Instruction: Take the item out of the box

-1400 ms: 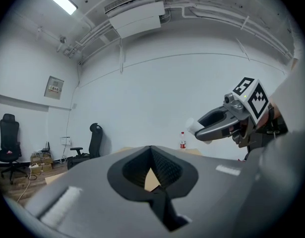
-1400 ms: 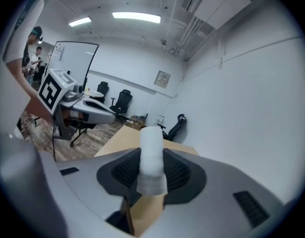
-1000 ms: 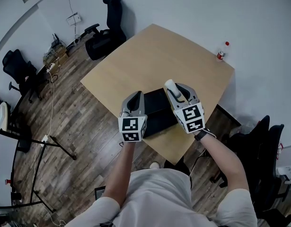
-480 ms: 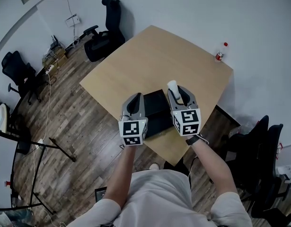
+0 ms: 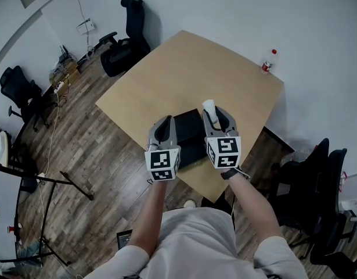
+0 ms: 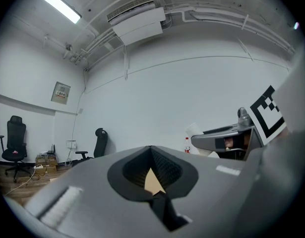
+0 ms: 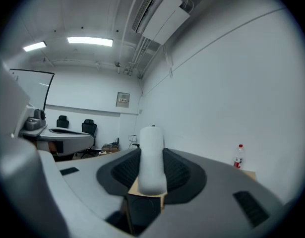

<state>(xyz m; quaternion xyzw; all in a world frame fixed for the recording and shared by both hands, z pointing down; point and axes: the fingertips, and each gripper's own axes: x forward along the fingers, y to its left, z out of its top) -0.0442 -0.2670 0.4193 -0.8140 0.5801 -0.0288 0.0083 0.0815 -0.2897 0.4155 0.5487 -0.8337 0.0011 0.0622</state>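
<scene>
Brought the right gripper [image 5: 213, 116] a little inward since a second ago, nearer the left gripper [image 5: 165, 128]; kept the item [image 5: 209, 106], a white rounded cylinder, clamped all the while. From the head view: both grippers held side by side over the near part of the table [image 5: 184, 63], above the black box [image 5: 188, 128]. Item out of the box, lifted clear, poking up past the right jaw tips near the box's far right corner. Bottle [image 5: 267, 61] well apart at the table's back corner; chair [image 5: 127, 45] by the wall beyond the table's left side. From the left gripper view: jaws drawn together at the tips, leaving only a small diamond hollow between the pads, with nothing in it and a sliver of tabletop showing through. Right gripper with the item visible off to the right, bottle just beside it in the distance. From the right gripper view: jaws kept fairly wide by the item, pads pressing its two sides, item upright in the middle with its rounded end away from the camera. Bottle to the right on the table, left gripper off to the left.
</scene>
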